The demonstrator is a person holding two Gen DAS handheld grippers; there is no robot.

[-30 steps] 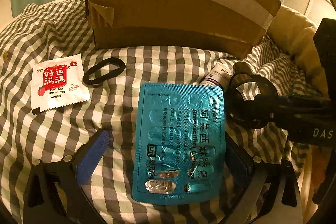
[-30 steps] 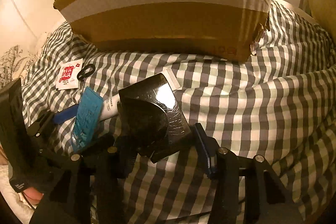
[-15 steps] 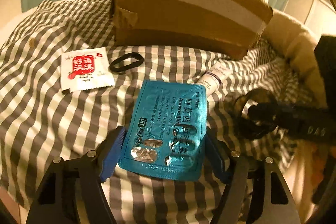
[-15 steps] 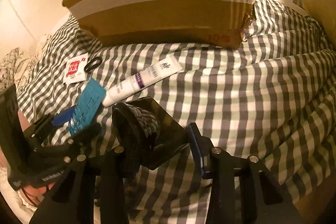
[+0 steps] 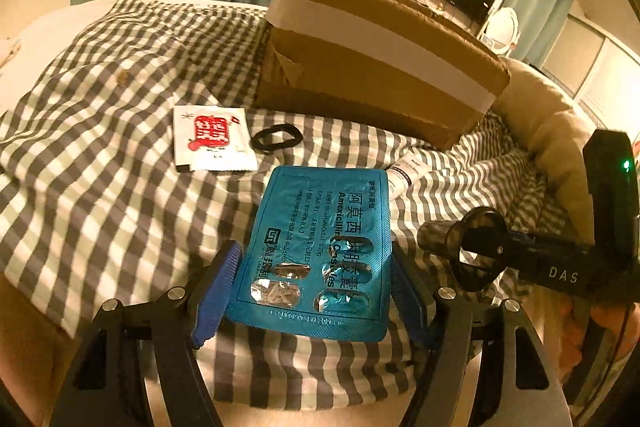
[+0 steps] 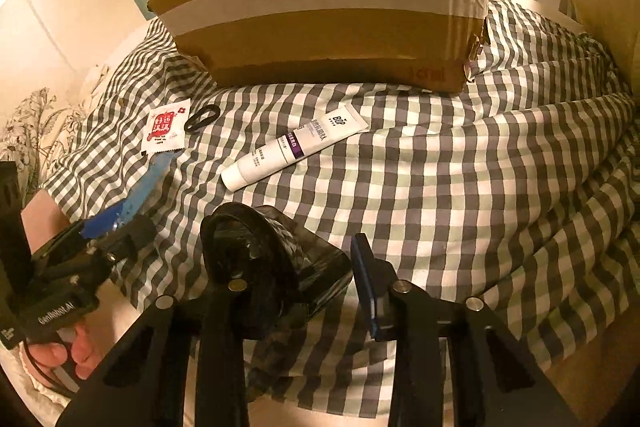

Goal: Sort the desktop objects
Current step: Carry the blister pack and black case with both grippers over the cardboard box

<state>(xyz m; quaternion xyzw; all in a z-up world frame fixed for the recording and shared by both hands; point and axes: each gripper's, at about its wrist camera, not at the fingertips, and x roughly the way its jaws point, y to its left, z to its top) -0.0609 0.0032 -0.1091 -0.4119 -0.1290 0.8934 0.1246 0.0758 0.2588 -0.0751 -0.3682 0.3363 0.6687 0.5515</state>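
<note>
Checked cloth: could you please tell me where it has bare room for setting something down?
Free: the checked cloth right of the white tube, below the cardboard box. Crowded: around the sachet and hair tie.

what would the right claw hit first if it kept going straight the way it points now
Probably the checked cloth just beyond the dark container between its closing pads. The white tube lies further ahead and slightly left, with the cardboard box behind it. Depth is hard to judge through the fisheye.
</note>
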